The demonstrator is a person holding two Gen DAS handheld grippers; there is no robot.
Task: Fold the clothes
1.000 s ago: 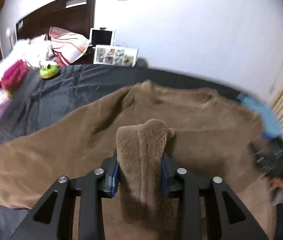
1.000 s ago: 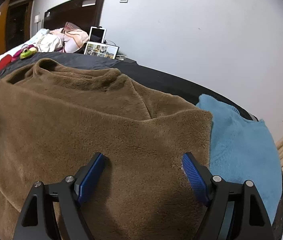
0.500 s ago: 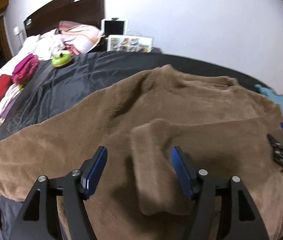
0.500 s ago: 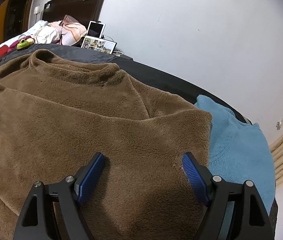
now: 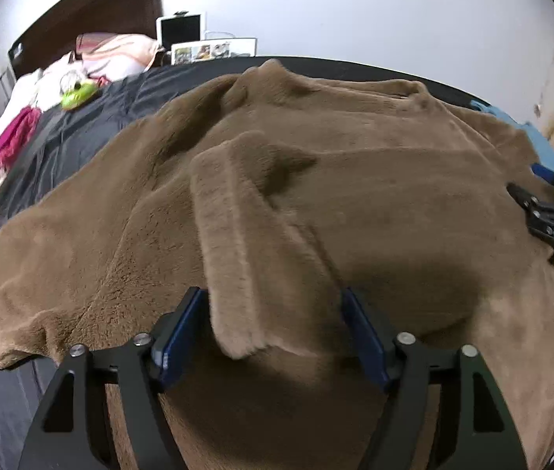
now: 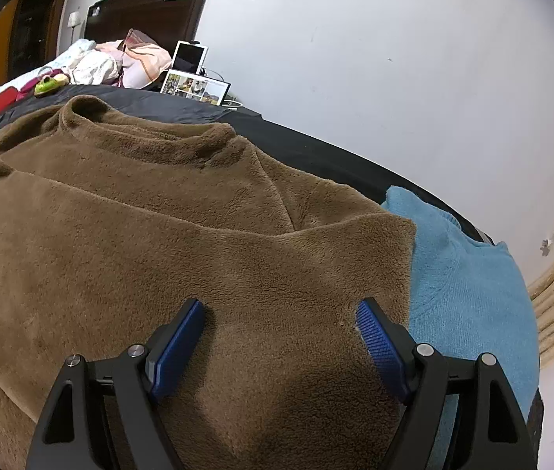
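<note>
my left gripper (image 5: 273, 329) has black triangular-cutout arms, silver screws at the joints and smooth dark blue pads (image 5: 177, 337). my right gripper (image 6: 281, 337) matches it, though its right pad shows a ribbed face. at the right edge of the left view it appears again, black with white markings.

The left gripper (image 5: 275, 327) tilts steeply down over the brown fleece top (image 5: 394, 203), its jaws opening; a folded sleeve lies between the blue fingers (image 5: 177, 337), which no longer press it. The right gripper (image 6: 281, 337) hangs over the same top near its right edge, fingers (image 6: 381, 338) spread wide, gripping nothing. In the left view it appears at the far right.
</note>
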